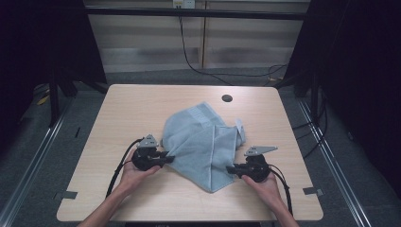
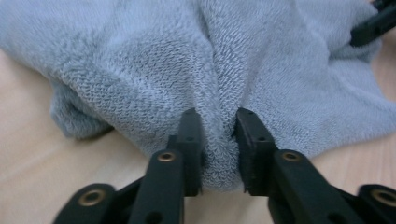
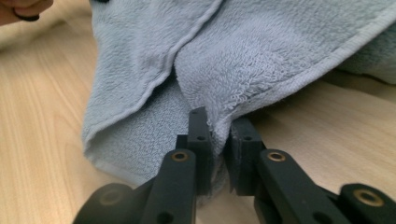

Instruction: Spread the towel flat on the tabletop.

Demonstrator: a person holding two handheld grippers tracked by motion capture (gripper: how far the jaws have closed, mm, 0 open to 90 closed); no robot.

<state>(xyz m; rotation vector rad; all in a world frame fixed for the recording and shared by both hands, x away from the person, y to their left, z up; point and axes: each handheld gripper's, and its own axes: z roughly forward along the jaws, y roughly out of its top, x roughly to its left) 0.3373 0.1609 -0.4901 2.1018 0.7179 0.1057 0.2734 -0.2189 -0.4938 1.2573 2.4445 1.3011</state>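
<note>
Grey towel (image 1: 203,144) (rumpled) | left gripper (image 1: 171,159) pinches its edge | right gripper (image 1: 230,169) apparently too, hands low

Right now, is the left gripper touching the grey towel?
Touching. In the left gripper view, the left gripper has both jaws pressed against a pinched fold of the towel.

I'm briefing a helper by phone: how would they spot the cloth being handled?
On the wooden table, look at its middle. The crumpled pale blue towel lies there, pinched at each side by the left claw and right claw; it is soft terry with stitched hems.
</note>
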